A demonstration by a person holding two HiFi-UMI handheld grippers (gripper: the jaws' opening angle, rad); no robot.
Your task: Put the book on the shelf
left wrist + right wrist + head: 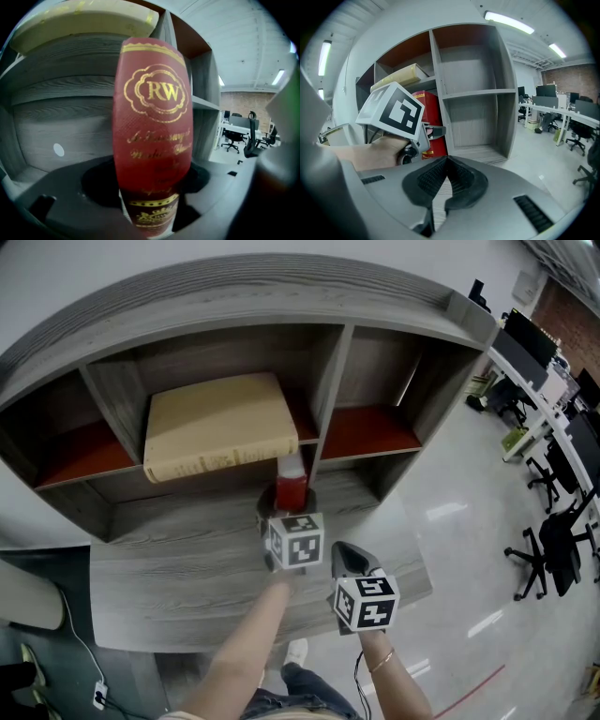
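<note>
A red book point(292, 486) with gold "RW" lettering point(152, 131) stands upright on the grey wooden ledge point(187, 568), in front of the shelf unit's divider point(330, 381). My left gripper point(286, 509) is at its lower end with the book between its jaws. The jaws stand wide and I see no pad pressing on it. A thick beige book point(220, 423) lies flat in the middle compartment just behind. My right gripper point(446, 161) hovers to the right and nearer me, shut with nothing in it, and looks toward the left gripper point(431, 133) and the red book point(432, 112).
The right compartments point(471, 117) hold nothing. The left compartment point(84, 451) shows a red floor. Office chairs point(553, 545) and desks point(539, 371) stand on the shiny floor at the right. A cable and plug point(94, 695) lie at the lower left.
</note>
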